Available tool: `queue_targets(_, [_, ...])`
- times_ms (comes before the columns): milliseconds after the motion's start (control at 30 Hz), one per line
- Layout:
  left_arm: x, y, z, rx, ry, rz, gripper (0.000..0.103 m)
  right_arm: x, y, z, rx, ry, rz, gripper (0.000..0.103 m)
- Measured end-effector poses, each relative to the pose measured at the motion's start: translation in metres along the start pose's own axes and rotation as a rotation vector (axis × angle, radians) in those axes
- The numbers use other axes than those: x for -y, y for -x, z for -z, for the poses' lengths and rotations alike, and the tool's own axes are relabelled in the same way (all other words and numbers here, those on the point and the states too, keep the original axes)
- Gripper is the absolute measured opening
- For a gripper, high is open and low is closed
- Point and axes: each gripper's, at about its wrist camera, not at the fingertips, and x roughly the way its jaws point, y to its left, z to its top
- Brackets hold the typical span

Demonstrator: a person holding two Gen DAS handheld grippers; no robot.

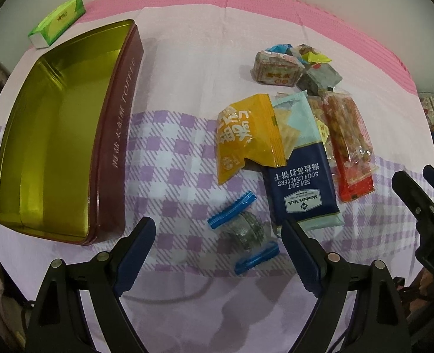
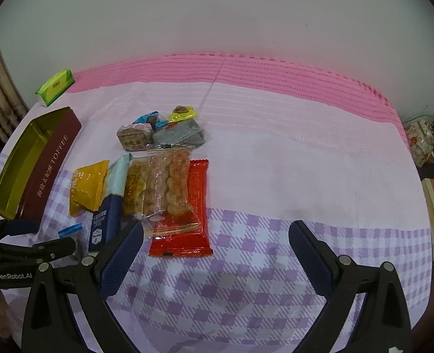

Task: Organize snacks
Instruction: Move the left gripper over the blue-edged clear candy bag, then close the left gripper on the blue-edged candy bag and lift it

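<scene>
Empty toffee tin (image 1: 69, 135), maroon wall, gold interior, at table left, snack packets piled to its right: yellow pouch (image 1: 246, 138), navy soda-cracker pack (image 1: 302, 182), red wrapper (image 2: 196, 206), left gripper (image 1: 220, 235) spread wide, right gripper (image 2: 217, 235) spread wide, both holding nothing.

A metal tin (image 1: 69, 135), glossy gold inside and satin maroon outside, is seen left of the tongs. Ahead of them, snack packets of shiny plastic film are seen: a yellow packet (image 1: 246, 135), a navy cracker packet (image 1: 301, 182) and a clear wrapper (image 2: 170, 188). Everything is carried by a matt, smooth checked cloth (image 2: 276, 264).
</scene>
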Motion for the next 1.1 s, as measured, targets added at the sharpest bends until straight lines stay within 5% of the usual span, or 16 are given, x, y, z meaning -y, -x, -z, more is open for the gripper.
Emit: queue_targets(1100, [0.020, -0.019, -0.007, -0.054, 0.029, 0.055, 0.075, 0.005, -0.001, 0.000, -0.002, -0.009, 0.020, 0.099])
